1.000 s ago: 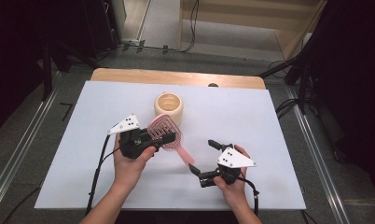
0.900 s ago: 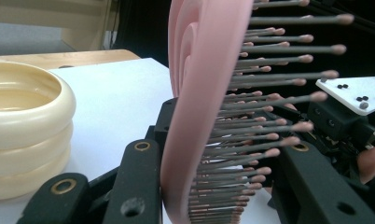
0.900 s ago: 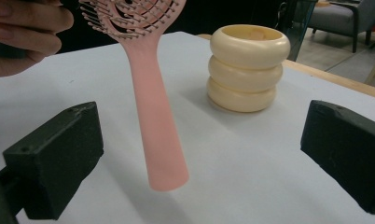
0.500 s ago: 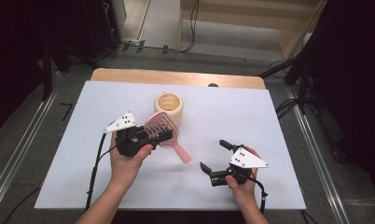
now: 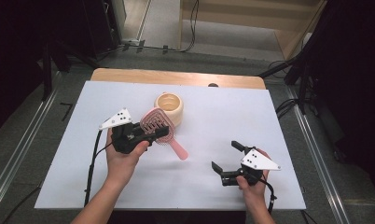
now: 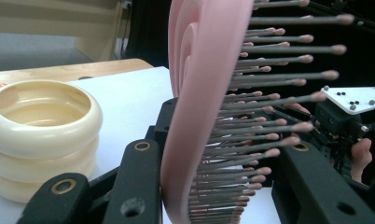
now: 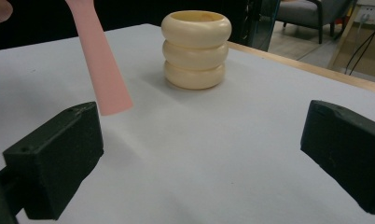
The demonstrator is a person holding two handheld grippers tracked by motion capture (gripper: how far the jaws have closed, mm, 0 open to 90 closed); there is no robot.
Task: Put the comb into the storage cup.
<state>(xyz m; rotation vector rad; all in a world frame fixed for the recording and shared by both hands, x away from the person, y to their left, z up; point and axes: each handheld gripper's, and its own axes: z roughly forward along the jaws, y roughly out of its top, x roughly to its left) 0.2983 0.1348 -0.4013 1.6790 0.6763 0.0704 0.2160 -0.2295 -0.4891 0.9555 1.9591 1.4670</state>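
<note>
A white sheet covers the table (image 5: 279,116), wood showing along its far edge. On it stands a glossy cream holder (image 5: 169,107) shaped like three stacked rings. Just beside it the left gripper (image 5: 153,133) clamps the pink plastic hairbrush (image 5: 156,123) by its grey-bristled oval head, handle slanting down toward the right gripper (image 5: 227,156), whose jaws gape empty, well apart.

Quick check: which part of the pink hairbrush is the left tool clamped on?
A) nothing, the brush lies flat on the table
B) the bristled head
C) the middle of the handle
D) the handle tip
B: in the left gripper view the left tool has its jaws on either side of the hairbrush head, over back and bristles; the handle hangs free.
</note>
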